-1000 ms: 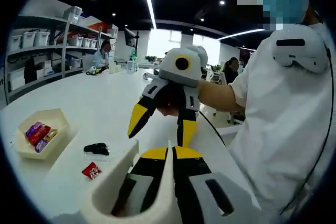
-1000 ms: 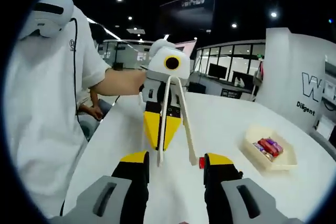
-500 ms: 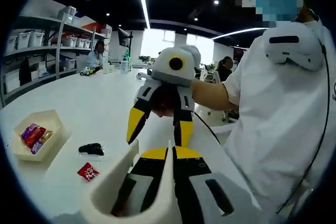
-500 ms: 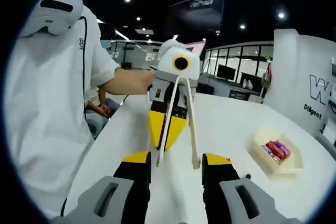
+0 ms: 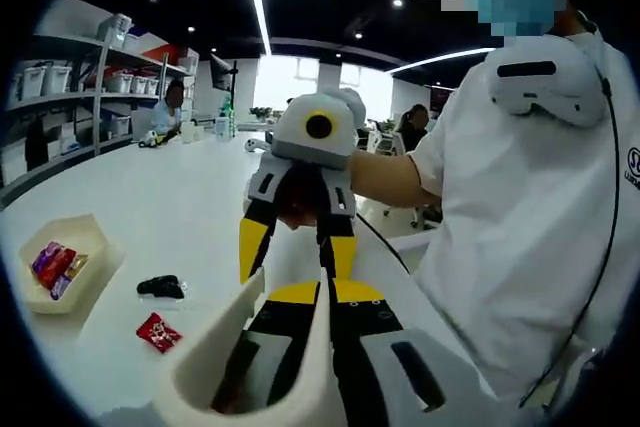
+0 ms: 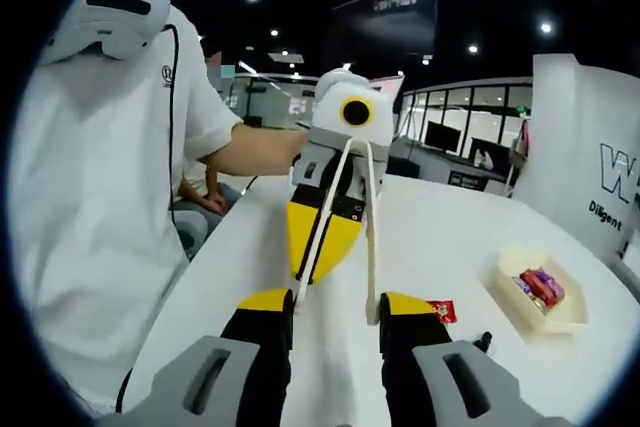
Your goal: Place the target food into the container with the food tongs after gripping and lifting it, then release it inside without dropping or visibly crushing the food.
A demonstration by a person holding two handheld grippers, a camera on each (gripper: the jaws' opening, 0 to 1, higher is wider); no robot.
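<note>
**Step in hand: approach, before the food is gripped**

The likely target, a red wrapped sweet [image 5: 158,332], lies flat on the white counter [image 5: 180,197], apart from the container. Its wrapper looks thin, glossy and crinkled. A small black object [image 5: 160,287] lies near it. The container [image 5: 85,232] is a cream, angular, shallow tray with matt walls, and it already holds several wrapped sweets.

The food tongs [image 6: 372,247] are cream, smooth plastic with two long slender arms. The arms stand spread and carry nothing.

The left tongs [image 5: 325,292] are pressed together on the food tongs' handle end. The right tongs [image 6: 325,312] are spread and grip nothing. Both are raised above the counter.

Next move, as judged: lower the food tongs over the sweet and straddle it. Then close gently, because the flat wrapper may slip.
</note>
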